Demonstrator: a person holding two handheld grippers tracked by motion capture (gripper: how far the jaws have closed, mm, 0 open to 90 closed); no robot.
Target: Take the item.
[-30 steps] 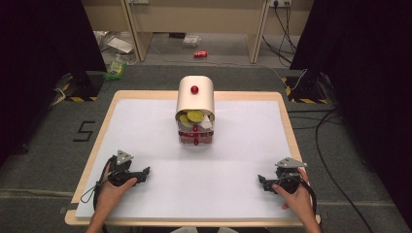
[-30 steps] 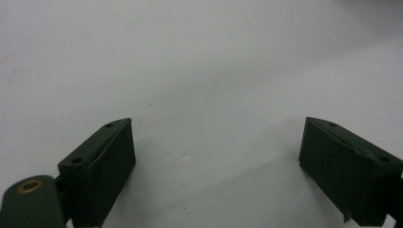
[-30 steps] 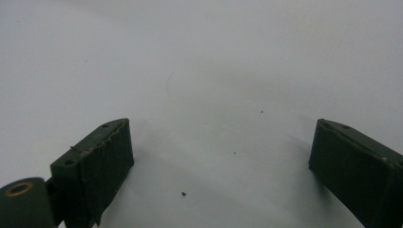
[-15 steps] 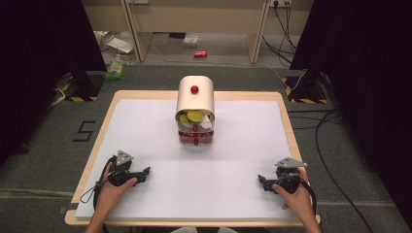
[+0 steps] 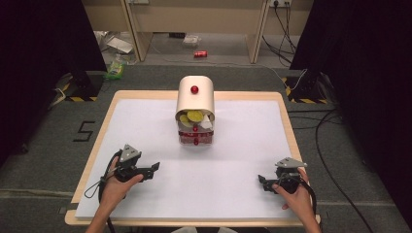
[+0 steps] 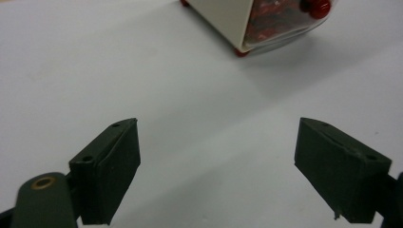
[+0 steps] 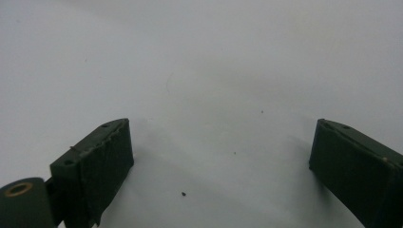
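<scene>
Object in hand: a cream cabinet with an arched top (image 5: 195,99) stood at mid-table toward the far edge; red knob (image 5: 194,89) on top, a red knob on each of two clear drawers facing the person.
Drawers: the upper drawer (image 5: 194,118) held yellow pieces; the lower drawer (image 5: 196,137) showed red contents. Which drawer was pulled out, and how far, could not be settled.
Left gripper (image 5: 154,167): at the near left of the white table (image 5: 243,145), jaws wide apart with nothing between them; they had just narrowed a little from full spread. Its jaws pointed right and slightly toward the cabinet.
Left gripper view: the cabinet's near corner (image 6: 228,23) and a red foot sat at upper right, well apart from the fingertips (image 6: 119,156).
Right gripper (image 5: 262,182): near right, jaws wide and empty, pointing left across bare table.
Right gripper view: plain white surface ahead of the pads (image 7: 102,161).
Key relation: the cabinet lay ahead of and between both hands, drawer fronts facing the person, drawer travel running toward the near edge.
Nearer hand: judged the left, by a small margin.
Next move, judged: left gripper to advance forward and rightward to a drawer knob.
</scene>
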